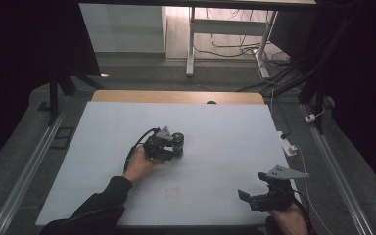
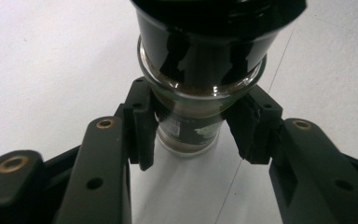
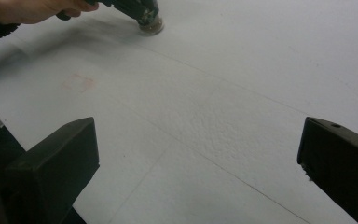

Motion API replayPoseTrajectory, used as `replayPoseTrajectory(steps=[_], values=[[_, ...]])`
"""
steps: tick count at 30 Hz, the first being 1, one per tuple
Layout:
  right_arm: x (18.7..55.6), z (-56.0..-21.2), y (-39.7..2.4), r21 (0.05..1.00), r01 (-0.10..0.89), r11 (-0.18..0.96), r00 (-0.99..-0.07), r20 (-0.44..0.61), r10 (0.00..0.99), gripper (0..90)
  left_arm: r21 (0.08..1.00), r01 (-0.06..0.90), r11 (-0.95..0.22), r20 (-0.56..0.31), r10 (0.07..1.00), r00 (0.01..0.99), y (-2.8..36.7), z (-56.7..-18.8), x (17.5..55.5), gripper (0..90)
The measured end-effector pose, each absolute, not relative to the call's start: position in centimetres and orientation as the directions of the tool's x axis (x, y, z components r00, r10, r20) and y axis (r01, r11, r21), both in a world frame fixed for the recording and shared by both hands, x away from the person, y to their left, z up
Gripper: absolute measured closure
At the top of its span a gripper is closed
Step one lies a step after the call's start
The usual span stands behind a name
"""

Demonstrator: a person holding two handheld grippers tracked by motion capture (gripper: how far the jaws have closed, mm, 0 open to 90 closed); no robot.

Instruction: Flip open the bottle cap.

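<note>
A small glass jar (image 2: 200, 70) with a black lid and brown contents stands on the white table sheet (image 1: 225, 127). My left gripper (image 2: 193, 126) is shut on the jar's glass body just below the lid, one pad on each side. In the high view the left gripper (image 1: 169, 147) sits near the table's middle, with the jar (image 1: 178, 142) at its right end. My right gripper (image 1: 253, 187) rests at the near right corner, jaws wide apart and nothing between them. From the right gripper (image 3: 198, 154) the jar (image 3: 150, 25) shows far off at the top left.
A faint reddish mark (image 1: 174, 191) lies on the sheet between the two hands. A white power strip (image 1: 288, 146) and cables lie off the table's right edge. Metal rails run along both sides, and a desk frame (image 1: 191, 44) stands beyond the far wooden edge.
</note>
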State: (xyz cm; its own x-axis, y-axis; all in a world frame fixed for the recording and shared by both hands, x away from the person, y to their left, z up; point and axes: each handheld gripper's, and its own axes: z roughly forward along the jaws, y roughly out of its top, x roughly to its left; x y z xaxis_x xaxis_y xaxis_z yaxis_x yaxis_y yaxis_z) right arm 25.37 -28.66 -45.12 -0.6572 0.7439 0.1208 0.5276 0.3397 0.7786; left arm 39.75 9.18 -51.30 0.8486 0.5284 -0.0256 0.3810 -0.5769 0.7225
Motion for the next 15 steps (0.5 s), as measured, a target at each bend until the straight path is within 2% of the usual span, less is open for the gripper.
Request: replayPoseTrajectory(steps=[15], values=[[26.1,-44.2,-26.0,0.808,0.469,0.358,-0.725,0.12,0.679,0.0,0.72,0.38,-0.58,-0.022,0.529,0.848,9.2,-51.3,39.7,54.0]])
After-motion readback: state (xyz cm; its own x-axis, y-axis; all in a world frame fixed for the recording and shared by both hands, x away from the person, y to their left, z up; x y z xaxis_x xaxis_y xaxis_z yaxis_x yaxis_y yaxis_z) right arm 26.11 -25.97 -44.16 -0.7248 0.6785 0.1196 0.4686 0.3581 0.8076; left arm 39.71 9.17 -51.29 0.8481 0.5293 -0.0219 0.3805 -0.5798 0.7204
